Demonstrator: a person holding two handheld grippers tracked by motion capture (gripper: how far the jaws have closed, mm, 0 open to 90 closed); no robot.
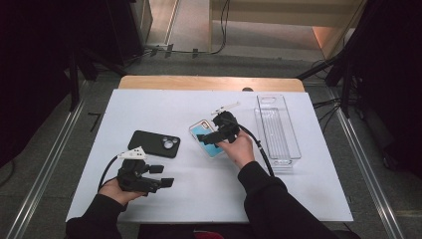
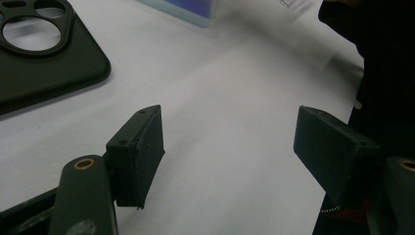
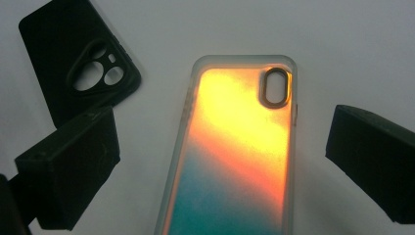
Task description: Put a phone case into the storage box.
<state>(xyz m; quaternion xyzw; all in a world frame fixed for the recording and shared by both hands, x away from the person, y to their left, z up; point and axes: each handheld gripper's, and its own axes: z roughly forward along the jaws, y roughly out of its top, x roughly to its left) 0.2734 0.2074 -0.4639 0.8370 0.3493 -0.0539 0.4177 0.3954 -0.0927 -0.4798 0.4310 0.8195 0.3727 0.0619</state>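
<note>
Left tongs (image 1: 161, 175): jaws wide apart, nothing between them, flat black rubbery pads over bare white table (image 2: 235, 98). Just ahead and to their left lies a matte black phone case (image 1: 154, 143), rounded corners, round camera cutouts, flat on the table. Right tongs (image 1: 208, 138): jaws spread wide, straddling a glossy phone case (image 3: 235, 147) without touching it; its translucent frosted rim, orange-to-teal sheen and oval camera hole sit between the pads. To the right of the right tongs, a clear plastic tray (image 1: 276, 128), long and rectangular, ribbed floor.
</note>
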